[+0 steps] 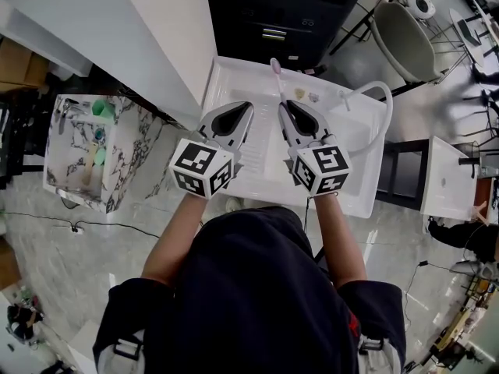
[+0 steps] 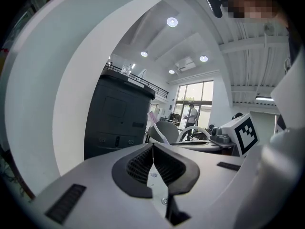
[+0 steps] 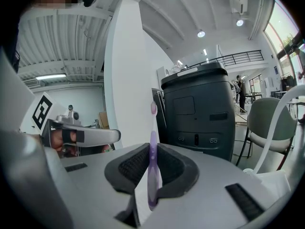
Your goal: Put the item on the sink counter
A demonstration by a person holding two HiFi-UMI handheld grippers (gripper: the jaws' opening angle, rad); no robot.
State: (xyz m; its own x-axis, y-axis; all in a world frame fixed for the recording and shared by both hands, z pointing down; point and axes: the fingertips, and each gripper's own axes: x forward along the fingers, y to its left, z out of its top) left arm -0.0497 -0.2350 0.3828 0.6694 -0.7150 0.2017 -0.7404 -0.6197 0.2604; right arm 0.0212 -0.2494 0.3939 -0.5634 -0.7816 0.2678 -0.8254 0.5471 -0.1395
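Right gripper is clenched on the purple handle of a toothbrush, which stands up from between the dark pads with its pink head topmost. Seen from the head view, the toothbrush pokes forward over the white sink counter, held in the jaws and not lying on it. Just beside it the left gripper is pressed closed with nothing between its jaws, and beyond the counter stands a black cabinet
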